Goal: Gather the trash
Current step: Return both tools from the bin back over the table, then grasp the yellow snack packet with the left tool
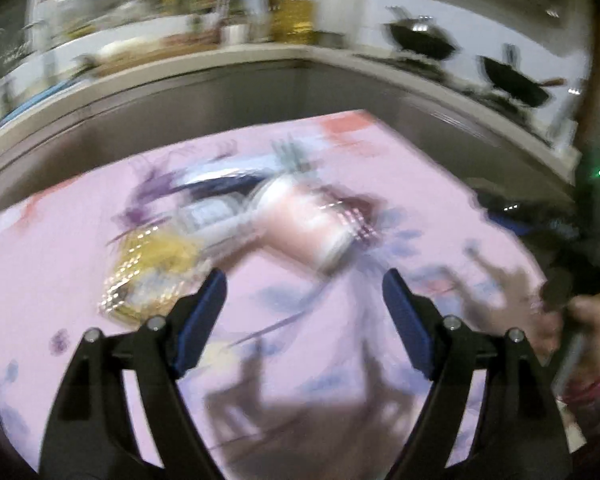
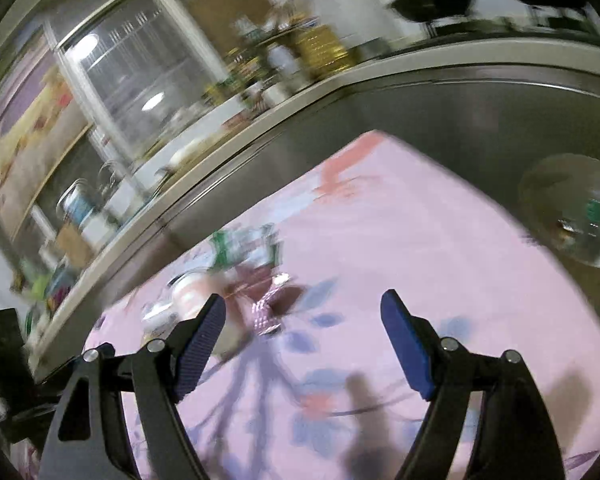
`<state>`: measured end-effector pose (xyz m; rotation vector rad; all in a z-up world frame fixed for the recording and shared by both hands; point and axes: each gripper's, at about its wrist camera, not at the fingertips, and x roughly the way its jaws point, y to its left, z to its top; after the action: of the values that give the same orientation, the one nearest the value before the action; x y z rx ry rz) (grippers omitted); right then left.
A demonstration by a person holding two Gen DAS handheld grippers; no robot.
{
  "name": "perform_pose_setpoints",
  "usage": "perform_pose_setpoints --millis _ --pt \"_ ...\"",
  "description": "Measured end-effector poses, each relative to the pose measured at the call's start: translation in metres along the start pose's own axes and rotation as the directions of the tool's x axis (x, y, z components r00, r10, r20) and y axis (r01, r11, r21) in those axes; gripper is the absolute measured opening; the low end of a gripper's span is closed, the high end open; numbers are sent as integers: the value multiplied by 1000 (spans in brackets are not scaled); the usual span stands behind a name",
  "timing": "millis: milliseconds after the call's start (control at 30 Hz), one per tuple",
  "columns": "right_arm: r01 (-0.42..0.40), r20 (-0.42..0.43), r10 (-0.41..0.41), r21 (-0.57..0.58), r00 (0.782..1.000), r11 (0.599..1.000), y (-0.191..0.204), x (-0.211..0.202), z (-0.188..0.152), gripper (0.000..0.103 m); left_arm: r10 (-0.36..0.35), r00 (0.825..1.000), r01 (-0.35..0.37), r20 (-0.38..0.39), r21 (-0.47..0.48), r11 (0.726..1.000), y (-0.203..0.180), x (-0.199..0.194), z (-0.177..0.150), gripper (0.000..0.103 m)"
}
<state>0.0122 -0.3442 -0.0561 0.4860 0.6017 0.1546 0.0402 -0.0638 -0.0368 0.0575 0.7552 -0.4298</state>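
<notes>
Grippers (image 1: 304, 292) (image 2: 302, 316) tilted down, empty

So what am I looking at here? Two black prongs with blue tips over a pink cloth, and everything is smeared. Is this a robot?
No robot: a person holds a hand-held claw in each hand, and each claw carries a wide-angle camera looking forward along its two fingers. One picture is from the left claw, the other from the right claw. Both claws stand open and hold nothing. The smear is motion blur.

Below them is a table with a pink flowered tablecloth. On it lies a pile of litter: a shiny gold wrapper, a pinkish cup-like container on its side, and other packaging too blurred to name. In the left view the person's other hand shows at the right edge. Behind is a kitchen counter with black woks.
</notes>
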Motion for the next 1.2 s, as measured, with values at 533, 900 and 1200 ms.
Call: perform_pose_setpoints --millis 533,900,1200 --pt "-169 -237 108 -258 966 951 149 76 -56 77 -317 938 263 -140 -311 913 184 86 30 77" --pt "-170 -300 92 -246 950 954 159 109 -70 77 -477 863 414 -164 -309 856 166 92 7 58" --pt "-220 -388 126 -206 913 954 160 125 -83 71 -561 813 473 -156 -384 793 143 84 -11 43"
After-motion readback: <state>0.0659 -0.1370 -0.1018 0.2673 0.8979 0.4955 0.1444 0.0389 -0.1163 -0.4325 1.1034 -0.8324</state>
